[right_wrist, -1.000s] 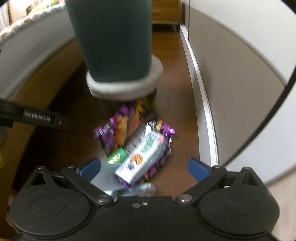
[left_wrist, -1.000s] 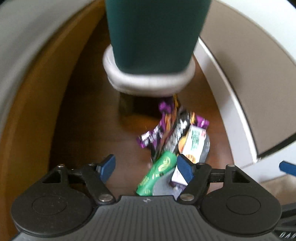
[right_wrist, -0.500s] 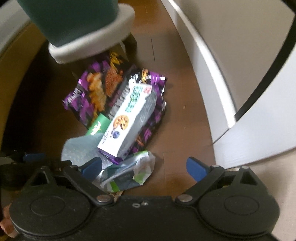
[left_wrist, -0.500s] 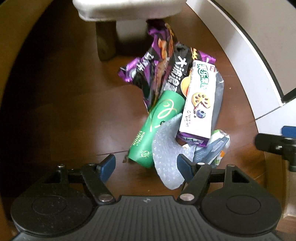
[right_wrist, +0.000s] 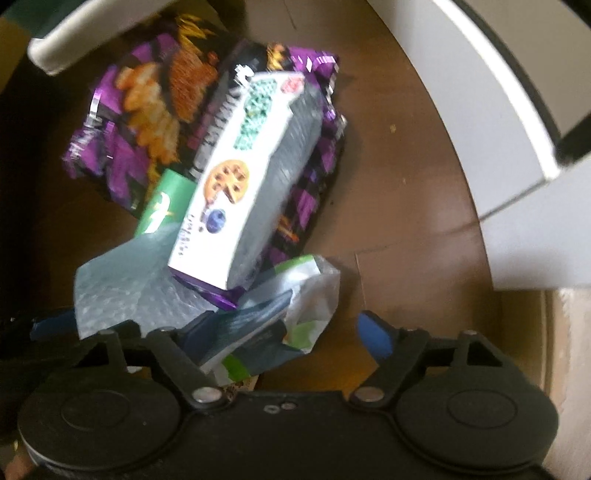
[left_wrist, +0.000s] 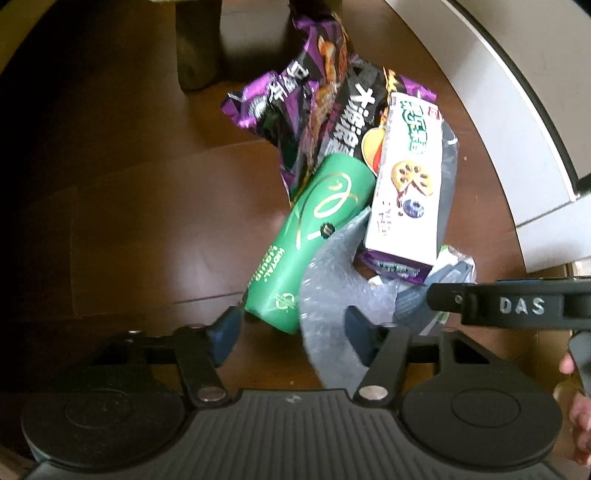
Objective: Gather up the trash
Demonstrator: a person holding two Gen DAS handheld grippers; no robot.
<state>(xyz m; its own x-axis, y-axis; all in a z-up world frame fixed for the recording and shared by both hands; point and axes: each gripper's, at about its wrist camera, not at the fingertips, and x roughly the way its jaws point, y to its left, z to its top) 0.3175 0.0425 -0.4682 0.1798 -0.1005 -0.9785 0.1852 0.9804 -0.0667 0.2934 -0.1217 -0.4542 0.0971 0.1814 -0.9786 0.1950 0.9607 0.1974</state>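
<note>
A heap of trash lies on the dark wooden floor. It holds purple snack bags (left_wrist: 317, 99) (right_wrist: 136, 122), a white biscuit box (left_wrist: 406, 184) (right_wrist: 240, 177), a green box (left_wrist: 314, 236) (right_wrist: 162, 206), a sheet of bubble wrap (left_wrist: 332, 295) (right_wrist: 129, 284) and a crumpled clear-and-green wrapper (right_wrist: 295, 314) (left_wrist: 443, 291). My left gripper (left_wrist: 291, 332) is open, its jaws either side of the green box's near end and the bubble wrap. My right gripper (right_wrist: 280, 336) is open over the crumpled wrapper. Its body shows in the left wrist view (left_wrist: 517, 306).
A chair leg (left_wrist: 195, 48) and a white seat edge (right_wrist: 92, 33) stand behind the heap. A white wall base (left_wrist: 517, 110) (right_wrist: 480, 110) runs along the right. A cardboard box edge (right_wrist: 561, 332) lies at the right.
Both grippers have dropped down and moved closer to the heap. The left jaws now flank the green box and bubble wrap; the right jaws reach the crumpled wrapper. The right gripper has entered the left view.
</note>
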